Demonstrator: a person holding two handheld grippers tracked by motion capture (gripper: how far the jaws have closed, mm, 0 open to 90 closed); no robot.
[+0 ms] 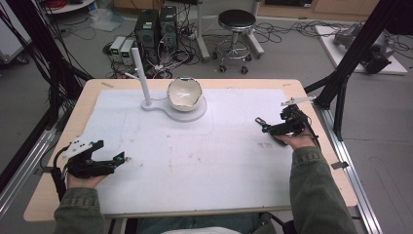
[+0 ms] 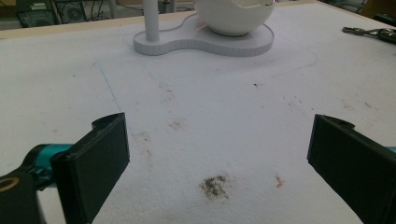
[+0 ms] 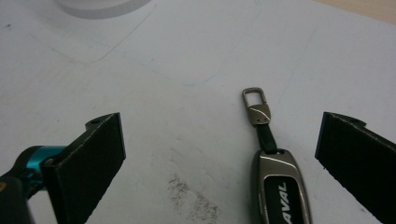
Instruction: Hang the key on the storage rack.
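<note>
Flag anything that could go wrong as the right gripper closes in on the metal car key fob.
The grey metal key fob with its clip strap lies flat on the white mat, off-centre between the open right gripper jaws, near one of them; closing may push it aside or pinch only an edge. Its smooth casing could slip. The broken-edged white bowl on its stand looks fragile.

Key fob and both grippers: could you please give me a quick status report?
Left gripper open, empty, over bare mat. Right gripper open, key fob flat on the mat between its jaws, not gripped. Nothing in the way; bowl stand well off.
</note>
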